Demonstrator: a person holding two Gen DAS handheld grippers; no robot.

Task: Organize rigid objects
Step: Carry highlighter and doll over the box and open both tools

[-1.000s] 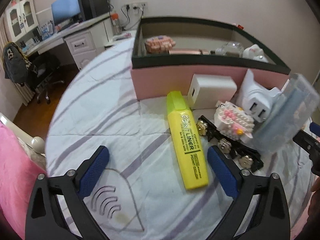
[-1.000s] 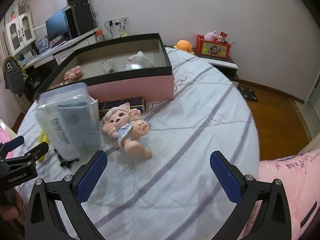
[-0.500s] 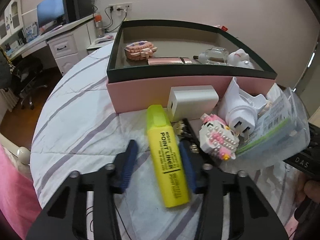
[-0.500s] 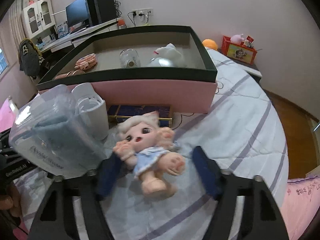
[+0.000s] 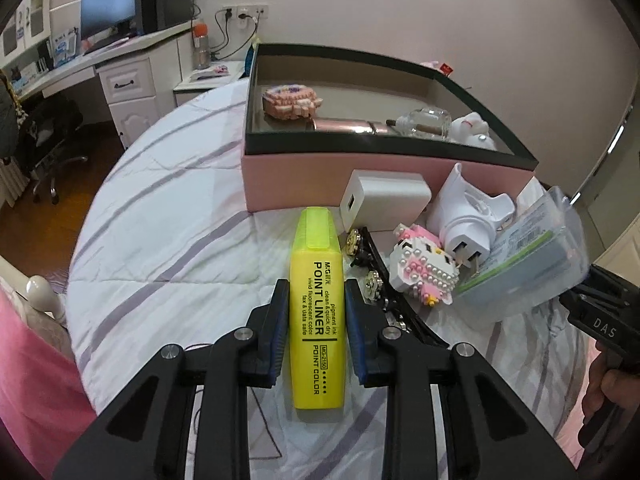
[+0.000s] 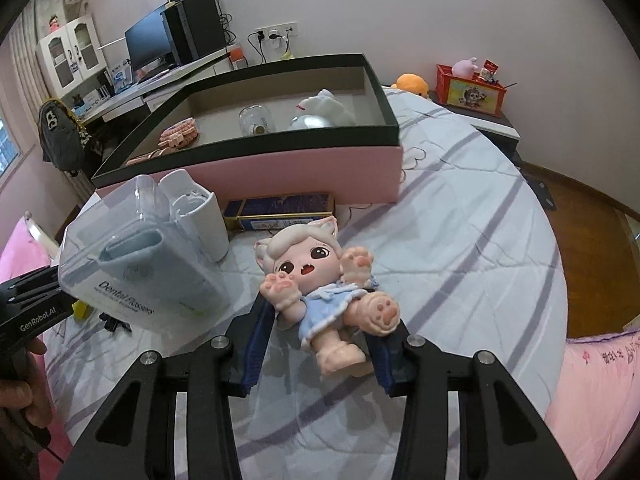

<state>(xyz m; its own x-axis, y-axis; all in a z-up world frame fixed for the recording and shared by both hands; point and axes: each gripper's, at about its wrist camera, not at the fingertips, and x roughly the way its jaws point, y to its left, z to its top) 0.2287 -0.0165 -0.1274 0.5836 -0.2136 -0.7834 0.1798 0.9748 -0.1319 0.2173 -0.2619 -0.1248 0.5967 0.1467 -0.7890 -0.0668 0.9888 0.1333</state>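
Note:
My left gripper (image 5: 316,312) is shut on a yellow highlighter (image 5: 318,296) that lies on the striped bedspread in front of the pink box (image 5: 360,176). My right gripper (image 6: 320,332) is closed around a doll (image 6: 320,280) with white hair and a blue dress, its pads at the doll's body and legs. The pink box with a dark rim (image 6: 280,160) holds a pink block figure (image 5: 290,100), a glass bottle (image 5: 426,122) and a white toy (image 6: 324,108).
Beside the highlighter lie a white charger (image 5: 384,200), a white plug device (image 5: 468,216), a pink-and-white block cat (image 5: 424,268), a black strip with studs (image 5: 384,300) and a clear dental-floss case (image 6: 140,268). A blue flat box (image 6: 280,212) lies behind the doll. Desk and chair stand at left.
Both grippers have moved forward and closed: the left onto the yellow highlighter, the right around the doll. Both were wide open a second ago.

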